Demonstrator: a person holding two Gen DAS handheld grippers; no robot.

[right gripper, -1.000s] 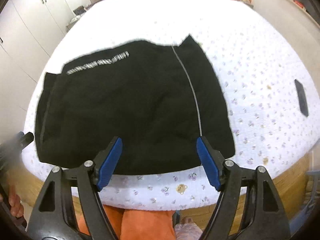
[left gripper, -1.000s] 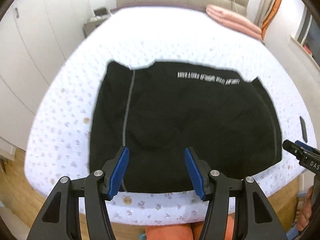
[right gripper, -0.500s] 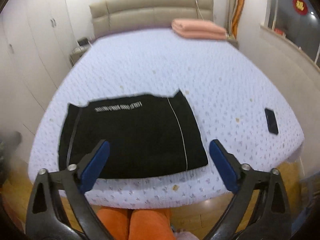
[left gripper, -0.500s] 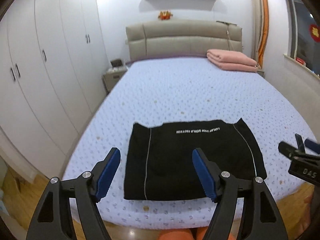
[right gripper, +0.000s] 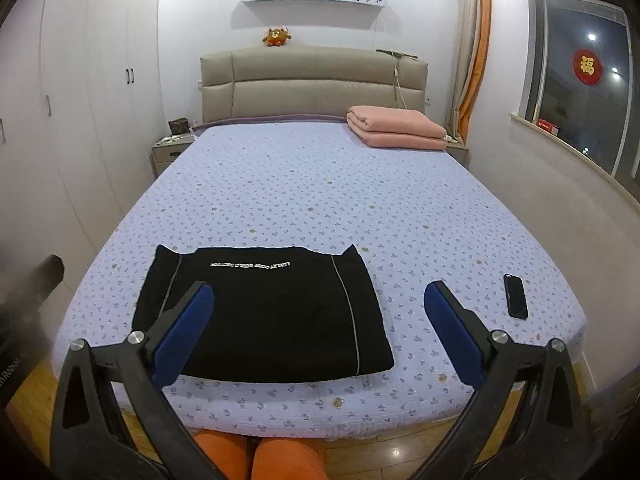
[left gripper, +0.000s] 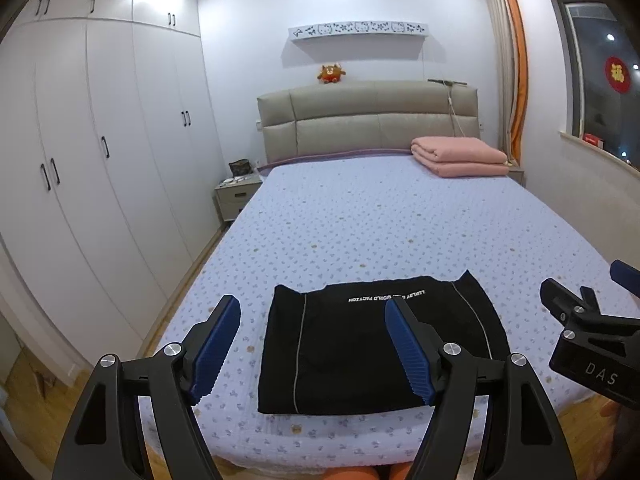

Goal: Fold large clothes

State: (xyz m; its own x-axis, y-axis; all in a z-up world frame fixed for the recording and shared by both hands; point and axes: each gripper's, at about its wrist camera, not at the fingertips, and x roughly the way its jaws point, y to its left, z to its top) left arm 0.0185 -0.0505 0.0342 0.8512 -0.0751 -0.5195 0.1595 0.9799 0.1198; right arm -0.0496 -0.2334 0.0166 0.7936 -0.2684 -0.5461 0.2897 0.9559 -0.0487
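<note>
Two grippers: left gripper and right gripper both spread wide, nothing between the blue ribbed pads, held above the bed's foot.
Garment: black garment folded into a flat rectangle, near the foot edge of the bed.
Room: wide bare quilted sheet beyond it.
Others: phone near right edge; pink blanket by headboard.
</note>
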